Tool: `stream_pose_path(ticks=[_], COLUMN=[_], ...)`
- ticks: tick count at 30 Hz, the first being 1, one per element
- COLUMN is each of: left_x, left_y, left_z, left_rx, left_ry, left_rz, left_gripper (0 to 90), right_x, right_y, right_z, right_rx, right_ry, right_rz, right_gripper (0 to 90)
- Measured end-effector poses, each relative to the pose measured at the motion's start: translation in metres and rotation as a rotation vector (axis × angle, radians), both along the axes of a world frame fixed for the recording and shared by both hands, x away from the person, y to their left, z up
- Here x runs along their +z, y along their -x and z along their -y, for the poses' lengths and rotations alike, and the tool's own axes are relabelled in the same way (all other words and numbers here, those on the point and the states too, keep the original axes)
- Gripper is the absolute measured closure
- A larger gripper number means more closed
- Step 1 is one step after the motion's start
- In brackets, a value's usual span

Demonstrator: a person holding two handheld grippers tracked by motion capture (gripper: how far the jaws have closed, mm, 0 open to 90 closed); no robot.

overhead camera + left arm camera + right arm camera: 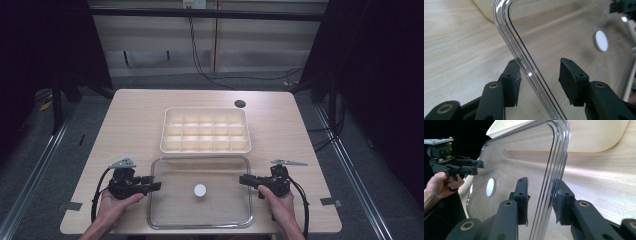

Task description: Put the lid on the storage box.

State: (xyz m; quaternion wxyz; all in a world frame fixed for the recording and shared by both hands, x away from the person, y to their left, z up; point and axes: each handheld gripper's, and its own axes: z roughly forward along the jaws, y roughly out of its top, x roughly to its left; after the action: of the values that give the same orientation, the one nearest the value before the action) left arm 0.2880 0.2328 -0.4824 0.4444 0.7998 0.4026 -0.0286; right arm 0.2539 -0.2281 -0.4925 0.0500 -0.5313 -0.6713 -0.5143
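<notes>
A: Nearest the person, what do the two hands hold?

B: Each holds a gripper. The left gripper (156,186) points inward at the left edge of a clear lid (220,210); the right gripper (243,179) points inward at the lid's right edge.

A: How do the left fingers stand?

B: In the left gripper view they stand partly apart, with the lid's rim (524,62) running up between them. The left-hand pad (515,80) sits right at the rim, possibly just touching it; the other pad (567,80) is clear of it, over the clear pane. They do not clamp the rim.

A: And the right fingers?

B: In the right gripper view the lid's rim (552,185) passes between the two pads. One pad (560,202) lies against the rim's outer side. The other pad (524,195) stands just off the inner side, with a thin gap showing. Whether the grip is firm cannot be told.

A: What lies beyond the fingertips?

B: Midway between both grippers, a white round knob (199,190) sits at the middle of the lid. The lid rests on the wooden table (130,125).

A: Farther still?

B: Just past the lid's far edge stands a cream tray (167,131) divided into many small compartments. Beyond that, near the table's far edge, is a dark round hole (240,104).
</notes>
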Motion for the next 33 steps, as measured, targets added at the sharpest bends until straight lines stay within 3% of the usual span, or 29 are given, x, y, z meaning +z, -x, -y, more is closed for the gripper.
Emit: stream_pose_path(ticks=[11, 19, 23, 27, 33], left_x=[0.011, 0.023, 0.028, 0.033, 0.042], left_y=[0.0, 0.001, 0.001, 0.001, 0.002], left_z=[-0.005, -0.006, -0.005, -0.005, -0.005], left_rx=[0.017, 0.02, 0.013, 0.029, 0.026], left_ry=[0.041, 0.07, 0.065, 0.077, 0.079], left_rz=[0.045, 0.076, 0.104, 0.099, 0.13], left_gripper=[62.3, 67.4, 68.7, 70.9, 73.6], right_x=[0.006, 0.017, 0.024, 0.028, 0.035], right_y=[0.002, 0.004, 0.005, 0.007, 0.007], right_z=[-0.003, 0.0, 0.0, 0.0, 0.001], right_rx=[-0.019, -0.042, -0.056, -0.065, -0.077], right_ry=[0.039, 0.024, 0.031, 0.025, 0.034], right_rz=[0.023, 0.064, 0.084, 0.101, 0.12], right_gripper=[63.8, 66.1, 66.4, 67.5, 67.7])
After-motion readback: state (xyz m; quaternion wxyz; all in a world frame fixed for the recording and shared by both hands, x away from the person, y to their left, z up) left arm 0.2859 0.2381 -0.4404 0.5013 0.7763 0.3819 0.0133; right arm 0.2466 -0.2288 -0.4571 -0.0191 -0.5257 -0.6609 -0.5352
